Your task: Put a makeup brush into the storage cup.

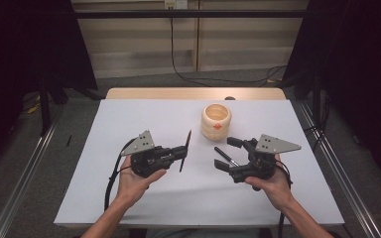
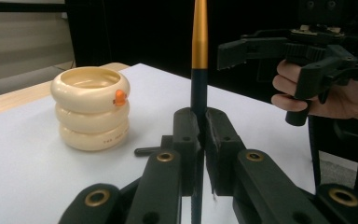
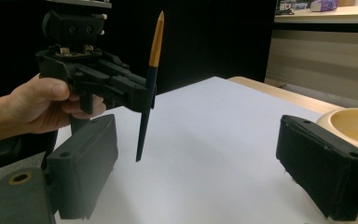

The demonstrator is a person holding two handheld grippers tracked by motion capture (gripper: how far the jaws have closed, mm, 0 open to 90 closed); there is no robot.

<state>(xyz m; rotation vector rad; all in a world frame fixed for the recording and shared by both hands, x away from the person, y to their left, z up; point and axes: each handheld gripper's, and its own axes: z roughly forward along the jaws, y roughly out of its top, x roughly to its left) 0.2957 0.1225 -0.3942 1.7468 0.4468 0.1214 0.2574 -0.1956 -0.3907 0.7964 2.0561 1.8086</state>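
The dark pen [image 1: 185, 150] with an orange-gold tip stands upright above the white tabletop [image 1: 129, 119], pinched between the jaws of the left gripper [image 1: 182, 152]. The right gripper [image 1: 228, 153] hangs nearby, jaws wide and holding nothing. A black cap [image 1: 226, 155] lies between them; the cream ringed holder [image 1: 216, 121] stands behind

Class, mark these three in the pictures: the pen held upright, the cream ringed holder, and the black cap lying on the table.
pen [image 3: 155, 44], right gripper view, orange upper barrel.
holder [image 1: 216, 121], high view, side wall.
cap [image 1: 226, 155], high view, middle of its length.
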